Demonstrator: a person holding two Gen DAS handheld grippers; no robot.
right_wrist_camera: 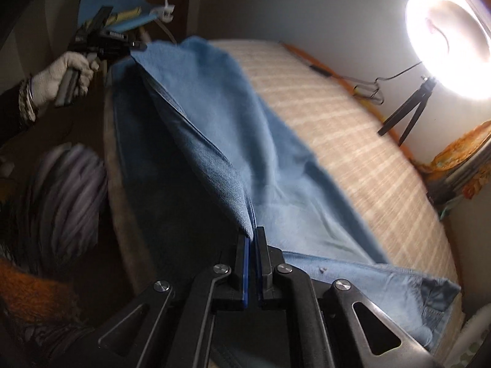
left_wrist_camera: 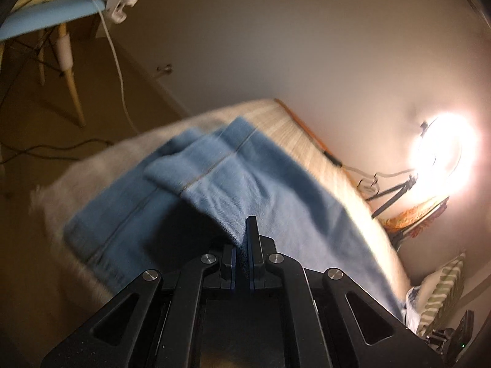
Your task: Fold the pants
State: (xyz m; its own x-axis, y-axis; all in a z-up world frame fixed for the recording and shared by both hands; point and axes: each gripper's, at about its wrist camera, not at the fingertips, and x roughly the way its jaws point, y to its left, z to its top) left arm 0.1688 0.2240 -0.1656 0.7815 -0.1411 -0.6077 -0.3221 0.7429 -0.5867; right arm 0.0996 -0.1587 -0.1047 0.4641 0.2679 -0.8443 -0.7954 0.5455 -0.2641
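Light blue denim pants point(left_wrist_camera: 276, 190) lie lengthwise on a striped beige mattress point(left_wrist_camera: 288, 122). In the left wrist view my left gripper point(left_wrist_camera: 242, 239) is shut on a raised fold of the pants, with the leg hems beyond it. In the right wrist view my right gripper point(right_wrist_camera: 252, 239) is shut on the pants point(right_wrist_camera: 214, 116) too, and a taut lifted edge runs from it up to the left gripper point(right_wrist_camera: 135, 46), held by a white-gloved hand point(right_wrist_camera: 61, 76). The waist end with a pocket lies at the lower right.
A bright ring lamp point(right_wrist_camera: 451, 33) on a small tripod point(right_wrist_camera: 408, 113) stands at the mattress's far right edge by the wall. A blue chair point(left_wrist_camera: 46, 15) with a clamped white cable stands on the floor to the left. Striped and orange fabrics point(right_wrist_camera: 61, 184) sit at the near left.
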